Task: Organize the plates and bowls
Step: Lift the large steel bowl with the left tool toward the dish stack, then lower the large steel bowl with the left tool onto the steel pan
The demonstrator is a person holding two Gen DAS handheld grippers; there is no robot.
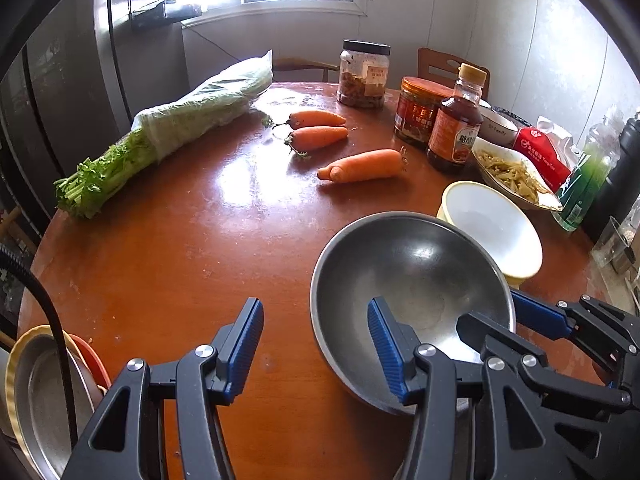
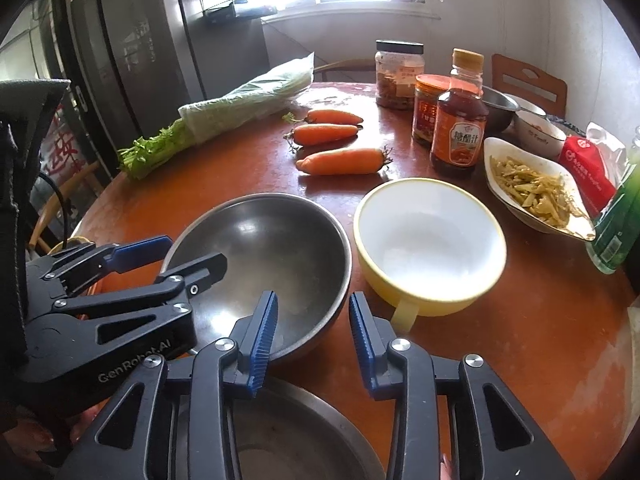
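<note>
Left gripper point(image 1: 316, 344) is spread loose, nothing clamped: it straddles the steel bowl's point(image 2: 260, 240) rim at the bowl's 9 o'clock, one finger inside, one outside, pads clear of the metal. "GenRobot.AI" reads in white along its black body in the right wrist view. Right gripper point(image 2: 314, 336) does the same at the bowl's 5 o'clock, jaws apart with the rim between them; the outer pad sits close to the wall, the inner one stands off it, so no squeeze. The bowl itself sits empty on the red-brown worktop point(image 1: 180, 260), near the front edge.

At the bowl's 3 o'clock, nearly touching, a yellow bowl point(image 2: 428, 240) with a white inside and a handle pointing to 6. A steel plate point(image 2: 300, 432) lies under the right gripper.

At 12 o'clock, three carrots point(image 1: 362, 166); at 11, bagged celery point(image 1: 160, 140). At 1 o'clock, a sauce bottle point(image 2: 458, 128) labelled 糖醋汁, a red-lidded jar point(image 2: 430, 108) just behind it, and a black-lidded jar point(image 2: 398, 74) further back. At 2 o'clock, a white dish point(image 2: 536, 188) of shredded food, a red tissue pack point(image 2: 586, 168) whose print is too small to read, and a green bottle point(image 2: 616, 224).
</note>
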